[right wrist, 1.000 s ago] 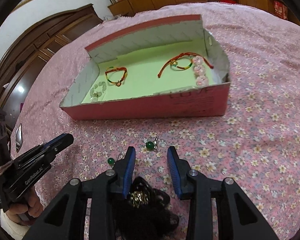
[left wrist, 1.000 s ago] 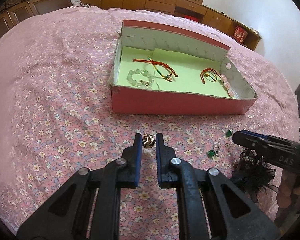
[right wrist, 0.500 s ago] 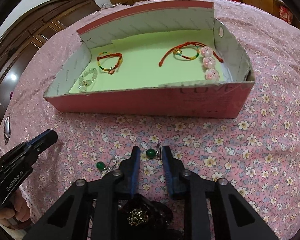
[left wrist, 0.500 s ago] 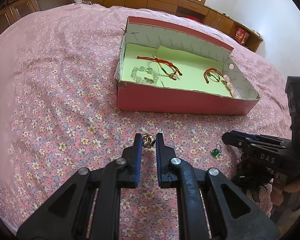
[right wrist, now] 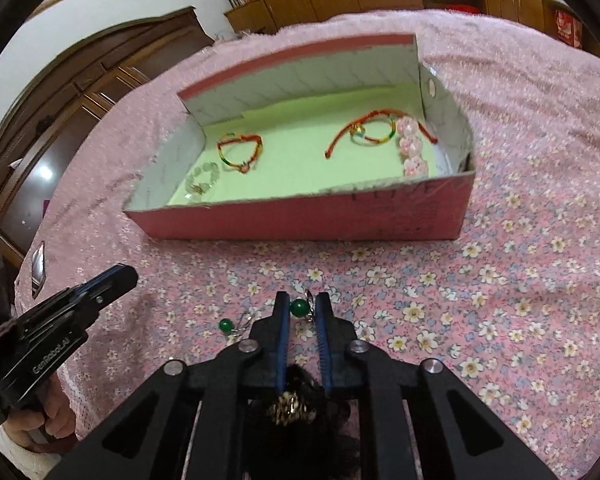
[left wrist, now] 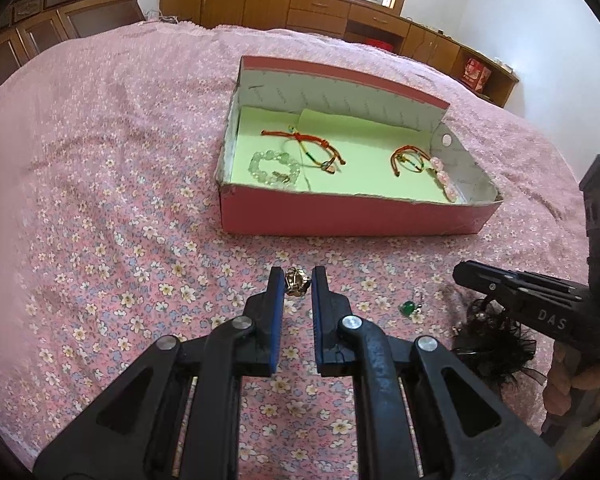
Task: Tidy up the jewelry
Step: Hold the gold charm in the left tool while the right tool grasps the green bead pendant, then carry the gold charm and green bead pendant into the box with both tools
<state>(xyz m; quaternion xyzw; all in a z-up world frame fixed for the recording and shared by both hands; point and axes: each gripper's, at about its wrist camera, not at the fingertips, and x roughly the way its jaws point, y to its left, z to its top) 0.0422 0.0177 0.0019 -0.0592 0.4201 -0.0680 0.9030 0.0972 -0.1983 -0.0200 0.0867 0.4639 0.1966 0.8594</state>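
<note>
Gold ring in left gripper — clamped

We hold our left tool tilted downward, pinched tight on a small gold trinket, while our right tool, equally tilted, has just been closing around a green bead earring.

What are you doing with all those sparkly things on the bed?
A person is tidying jewelry into the pink box, a gripper in each hand. The left gripper is shut on a small gold piece. The right gripper has just been closing its fingers around a green bead earring. Another green earring lies loose on the flowered bedspread. Bracelets already sit in the box.
</note>
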